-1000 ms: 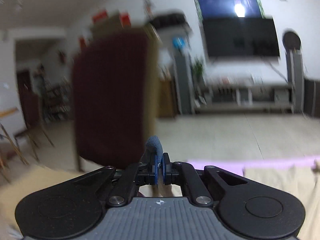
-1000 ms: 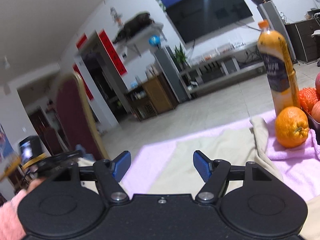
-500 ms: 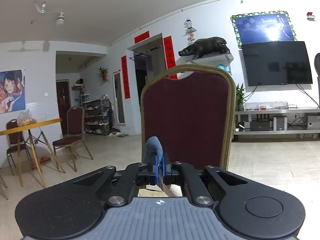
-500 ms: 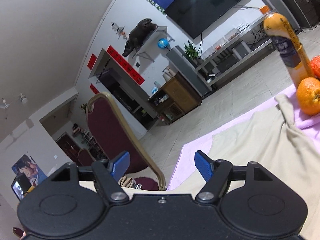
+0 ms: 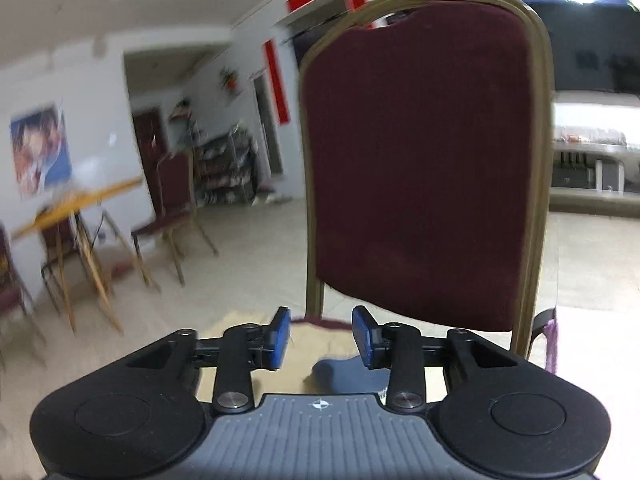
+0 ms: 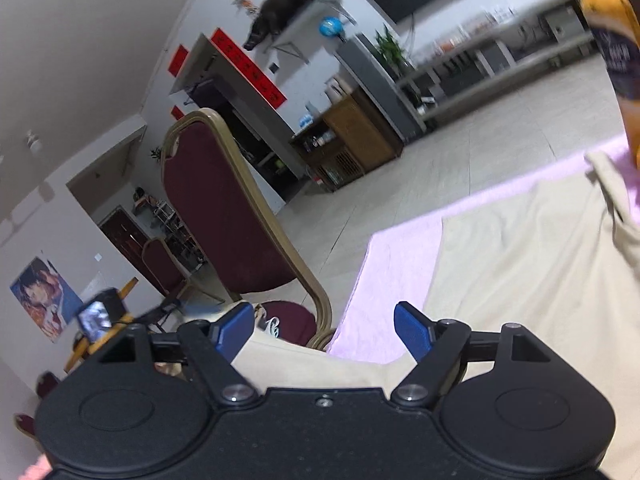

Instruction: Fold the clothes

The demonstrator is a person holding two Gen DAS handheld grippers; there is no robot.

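My left gripper [image 5: 321,338] faces the back of a maroon chair [image 5: 420,160], and its jaws are opening with nothing between the blue pads. Just below them a blue-grey piece of fabric [image 5: 336,376] lies on beige cloth [image 5: 240,322]. My right gripper [image 6: 324,334] hangs open over the near end of a beige garment [image 6: 520,264], which is spread on a pink tablecloth [image 6: 394,276]. Its jaws are still widening, and the pads touch nothing. A fold of the beige garment [image 6: 300,364] runs under the right gripper toward the chair [image 6: 224,208].
An orange drink bottle [image 6: 612,52] stands at the table's far right. The maroon chair with a gold frame sits close to the table's left end. Behind it are tiled floor [image 5: 248,248], a yellow table with chairs [image 5: 80,204], a wooden cabinet [image 6: 352,136] and a TV bench.
The left gripper was shut on the blue-grey fabric; its jaws have parted and the fabric now lies below them. Both views swung left toward the chair, and the orange fruit has left the right view.
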